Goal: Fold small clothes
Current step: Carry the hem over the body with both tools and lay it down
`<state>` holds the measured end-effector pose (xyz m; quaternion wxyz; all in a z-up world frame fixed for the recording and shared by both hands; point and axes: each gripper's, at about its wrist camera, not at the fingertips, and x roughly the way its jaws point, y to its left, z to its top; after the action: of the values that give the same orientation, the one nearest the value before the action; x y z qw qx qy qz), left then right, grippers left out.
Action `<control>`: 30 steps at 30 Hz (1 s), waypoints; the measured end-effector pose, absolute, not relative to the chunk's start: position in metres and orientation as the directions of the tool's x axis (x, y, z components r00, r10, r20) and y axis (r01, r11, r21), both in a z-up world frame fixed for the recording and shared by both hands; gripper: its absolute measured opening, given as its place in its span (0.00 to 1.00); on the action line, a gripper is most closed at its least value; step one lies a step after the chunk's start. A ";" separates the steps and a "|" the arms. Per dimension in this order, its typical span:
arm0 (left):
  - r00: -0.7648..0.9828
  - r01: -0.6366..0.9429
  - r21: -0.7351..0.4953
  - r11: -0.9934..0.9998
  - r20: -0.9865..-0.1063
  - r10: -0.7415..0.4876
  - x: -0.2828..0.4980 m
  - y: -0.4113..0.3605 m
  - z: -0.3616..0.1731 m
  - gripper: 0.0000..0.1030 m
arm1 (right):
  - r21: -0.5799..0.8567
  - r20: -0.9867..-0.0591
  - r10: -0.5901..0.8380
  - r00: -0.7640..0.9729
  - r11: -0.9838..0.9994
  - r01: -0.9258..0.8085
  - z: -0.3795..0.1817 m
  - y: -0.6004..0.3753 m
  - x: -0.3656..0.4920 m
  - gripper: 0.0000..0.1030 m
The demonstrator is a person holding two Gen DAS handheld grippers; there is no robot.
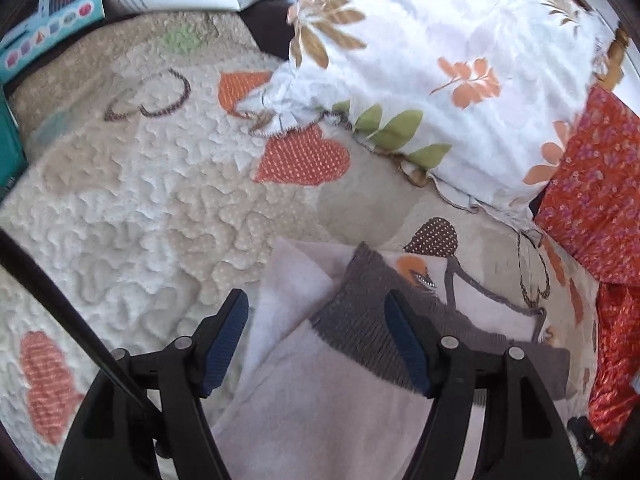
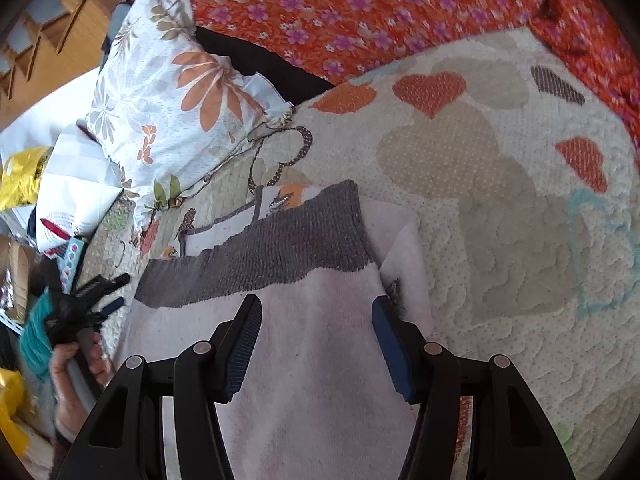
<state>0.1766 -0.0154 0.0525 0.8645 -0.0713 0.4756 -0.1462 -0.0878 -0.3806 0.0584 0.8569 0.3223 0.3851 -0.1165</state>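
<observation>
Both your left gripper (image 1: 316, 340) and right gripper (image 2: 316, 344) have their fingers spread and grasping nothing, the garment (image 2: 312, 360) lying on the bed (image 2: 500, 240) between and beyond them.

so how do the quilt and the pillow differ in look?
The quilt is beige and bumpy, stitched all over, with heart patches; the pillow is white and smooth, printed with leaves and flowers. The quilt lies flat under the clothes; the pillow is plump and rests on the quilt's edge. Both carry orange motifs.
</observation>
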 end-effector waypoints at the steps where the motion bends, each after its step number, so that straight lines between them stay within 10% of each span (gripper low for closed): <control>1: 0.508 0.191 -0.250 0.949 -0.802 -0.314 0.175 -0.014 0.055 0.68 | 0.448 -0.736 0.038 0.676 0.776 0.444 0.060 -0.378 -0.088 0.60; 17: 0.443 0.327 0.053 0.943 -0.890 -0.104 0.109 0.018 0.022 0.72 | 0.350 -0.838 -0.053 0.543 0.712 0.609 0.045 -0.376 -0.109 0.60; 30: 0.418 0.122 -0.309 0.943 -0.846 -0.331 0.063 0.074 0.069 0.77 | 0.438 -0.783 -0.055 0.619 0.657 0.613 0.076 -0.348 -0.183 0.63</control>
<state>0.0631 0.0743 0.0688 0.8360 -0.1002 0.5222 -0.1354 -0.1832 -0.3480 0.0758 0.8242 0.3609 0.3865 -0.2027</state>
